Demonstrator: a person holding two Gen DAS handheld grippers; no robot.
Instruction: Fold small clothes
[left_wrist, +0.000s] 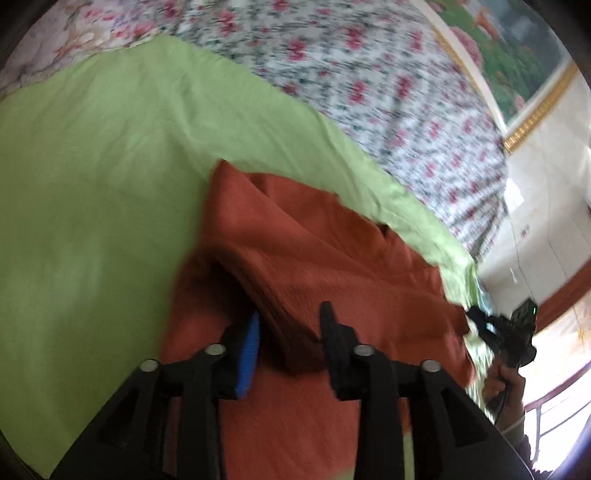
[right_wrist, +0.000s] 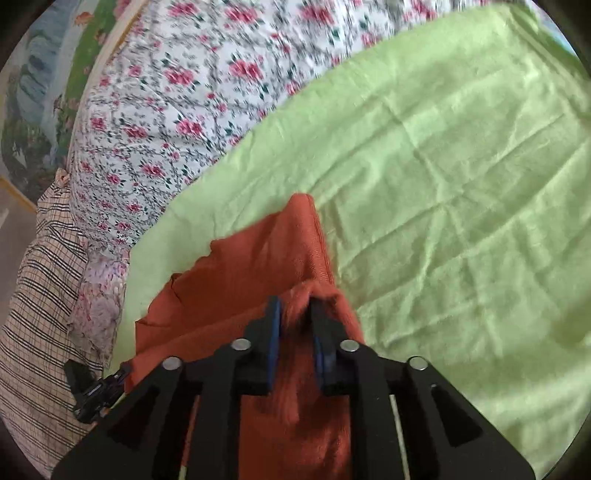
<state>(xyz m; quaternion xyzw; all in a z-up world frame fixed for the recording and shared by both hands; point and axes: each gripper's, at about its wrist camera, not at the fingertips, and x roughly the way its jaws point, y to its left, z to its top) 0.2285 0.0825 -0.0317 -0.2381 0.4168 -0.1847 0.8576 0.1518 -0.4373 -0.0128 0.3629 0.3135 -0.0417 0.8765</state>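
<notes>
Both my tools stand parted: left tool (left_wrist: 290, 328) and right tool (right_wrist: 293, 314) straddle folds of the rust-orange garment (left_wrist: 314, 251) on the green sheet (left_wrist: 110, 166).

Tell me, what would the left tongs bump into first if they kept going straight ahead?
Probably the orange cloth. A thick fold of it already sits between the open left tongs, so they would push into that fold first, then the green sheet beyond it.
</notes>
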